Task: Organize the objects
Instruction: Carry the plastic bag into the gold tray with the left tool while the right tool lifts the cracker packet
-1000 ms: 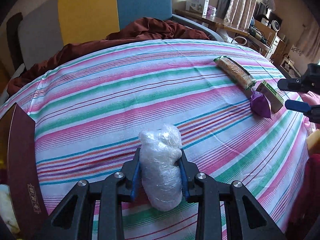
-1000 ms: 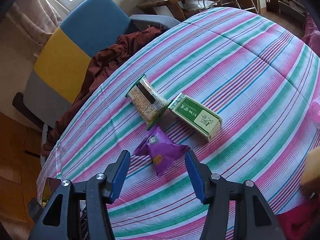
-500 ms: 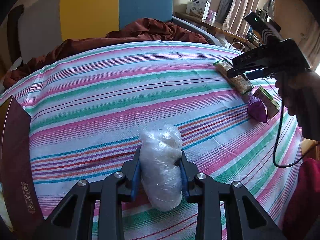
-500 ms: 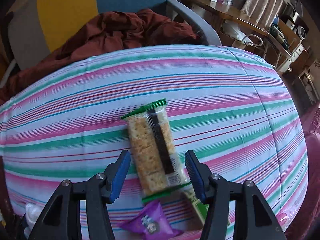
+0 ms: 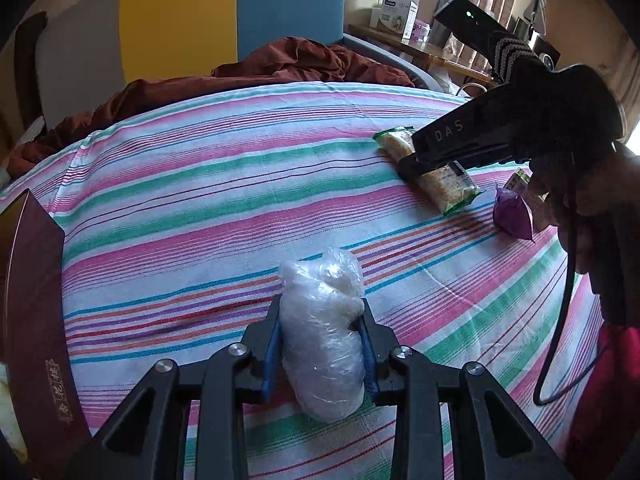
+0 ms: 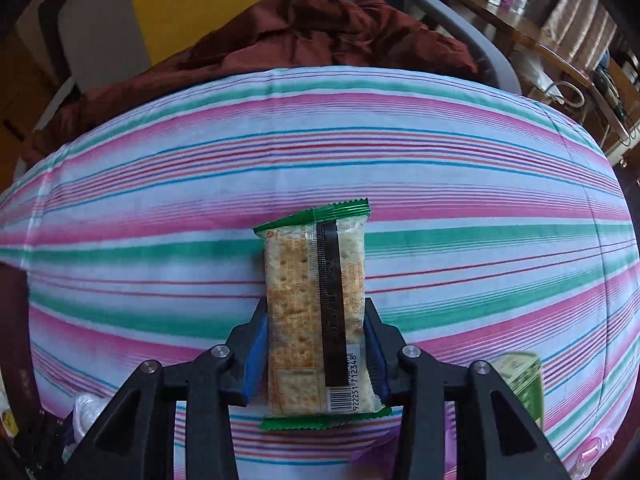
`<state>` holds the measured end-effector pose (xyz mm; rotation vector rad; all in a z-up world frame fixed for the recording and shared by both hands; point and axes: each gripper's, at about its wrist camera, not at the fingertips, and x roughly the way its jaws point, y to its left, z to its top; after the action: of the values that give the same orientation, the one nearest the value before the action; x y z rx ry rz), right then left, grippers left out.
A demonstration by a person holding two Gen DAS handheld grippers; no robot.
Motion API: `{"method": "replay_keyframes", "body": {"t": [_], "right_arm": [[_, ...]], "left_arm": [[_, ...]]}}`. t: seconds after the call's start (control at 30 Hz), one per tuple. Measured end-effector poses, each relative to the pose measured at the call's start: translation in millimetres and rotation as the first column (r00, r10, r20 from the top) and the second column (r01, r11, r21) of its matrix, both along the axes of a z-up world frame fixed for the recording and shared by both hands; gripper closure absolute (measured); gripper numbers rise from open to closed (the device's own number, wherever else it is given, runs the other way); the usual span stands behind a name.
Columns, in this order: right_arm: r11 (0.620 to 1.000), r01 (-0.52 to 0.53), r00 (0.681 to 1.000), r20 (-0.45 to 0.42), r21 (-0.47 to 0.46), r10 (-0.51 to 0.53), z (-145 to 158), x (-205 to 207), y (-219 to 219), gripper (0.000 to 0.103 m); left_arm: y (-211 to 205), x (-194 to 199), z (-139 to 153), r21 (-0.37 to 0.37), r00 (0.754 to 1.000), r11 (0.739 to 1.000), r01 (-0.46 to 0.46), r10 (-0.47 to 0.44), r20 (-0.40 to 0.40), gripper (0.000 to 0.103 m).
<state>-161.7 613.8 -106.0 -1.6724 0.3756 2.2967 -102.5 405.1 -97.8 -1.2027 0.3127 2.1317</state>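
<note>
My left gripper is shut on a clear plastic-wrapped white bundle, low over the striped tablecloth. My right gripper has its blue pads against both sides of a green-edged cracker packet lying on the cloth; the packet also shows in the left wrist view, under the right gripper body. A purple snack pouch and a green box lie beside the packet.
A dark red box stands at the table's left edge. A maroon cloth lies on the blue-and-yellow chair behind the table. A wooden desk with boxes stands at the back right.
My right gripper moved forward from above the purple pouch to the cracker packet and closed on its sides. My left gripper kept holding the bundle, almost still.
</note>
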Motion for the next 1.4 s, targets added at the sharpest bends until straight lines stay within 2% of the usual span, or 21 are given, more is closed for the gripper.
{"method": "replay_keyframes", "body": {"t": [0.17,0.5,0.73,0.83,1.0,1.4], "right_arm": [[0.999,-0.045,0.999,-0.004,-0.028,0.045,-2,15,-36,0.06],[0.997,-0.061,0.998,-0.009,-0.053,0.061,-2,69,-79,0.06],[0.995,-0.097,0.995,-0.028,-0.017,0.096,0,107,-115,0.06],[0.993,-0.117,0.992,-0.048,0.033,0.118,-1,119,-124,0.06],[0.991,-0.13,0.989,-0.064,0.036,0.132,-4,120,-126,0.059],[0.986,-0.155,0.984,-0.08,0.069,0.16,-2,98,-141,0.058]], "left_arm": [[-18,8,11,-0.012,1.0,1.0,-0.016,0.017,0.018,0.07],[-68,29,60,0.044,0.994,0.997,-0.069,0.072,-0.087,0.07],[-106,47,83,0.072,0.982,0.992,-0.108,0.118,-0.147,0.07],[-123,54,92,0.095,0.976,0.987,-0.128,0.142,-0.162,0.07],[-148,63,107,0.141,0.964,0.975,-0.169,0.194,-0.183,0.07],[-183,77,123,0.161,0.94,0.963,-0.218,0.251,-0.232,0.069]]}}
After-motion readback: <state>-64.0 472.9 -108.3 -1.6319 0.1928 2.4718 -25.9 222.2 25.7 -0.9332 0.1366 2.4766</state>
